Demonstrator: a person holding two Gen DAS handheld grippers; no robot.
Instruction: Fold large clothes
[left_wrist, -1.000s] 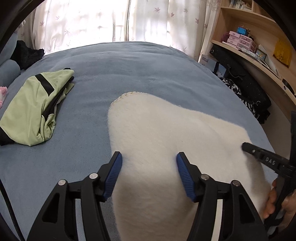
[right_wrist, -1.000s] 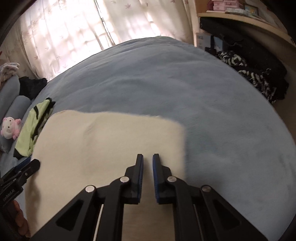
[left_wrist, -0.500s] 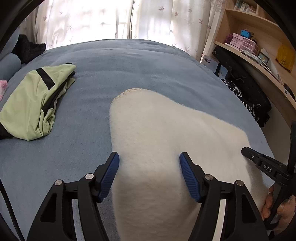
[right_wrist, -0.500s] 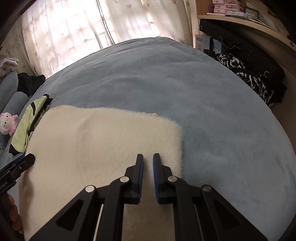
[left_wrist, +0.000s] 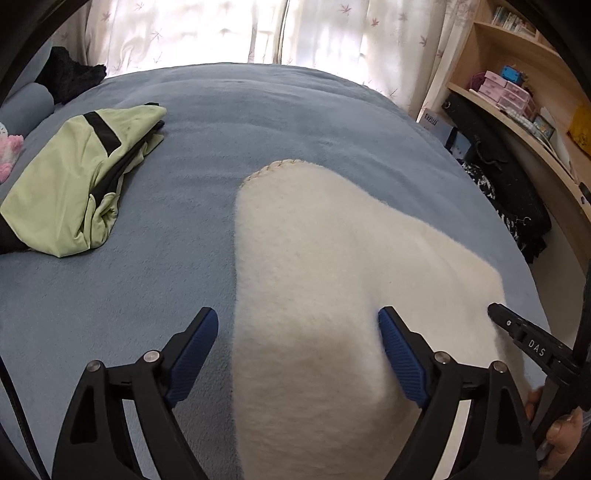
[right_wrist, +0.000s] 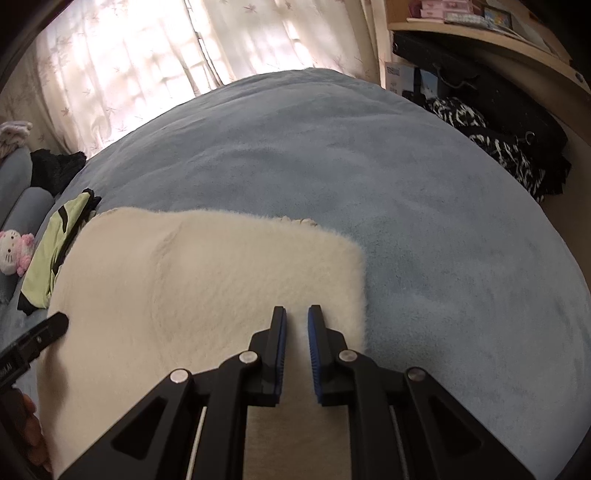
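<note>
With the left tool (left_wrist: 297, 350) opening wide and the right tool (right_wrist: 296, 332) parting narrowly over it, the folded white fleece (left_wrist: 332, 277) near the bed's (left_wrist: 258, 118) right edge could spring unfolded.

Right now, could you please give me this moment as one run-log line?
fleece: folded on bed | left claw: opening, empty | right claw: opening over fleece | green top: aside

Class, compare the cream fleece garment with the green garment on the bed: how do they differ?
The cream fleece garment is plain and fluffy; the green garment is smooth with black stripes. The cream one lies flat in a neat fold near the grippers; the green one sits rumpled farther off. Both rest on the blue bed cover.
</note>
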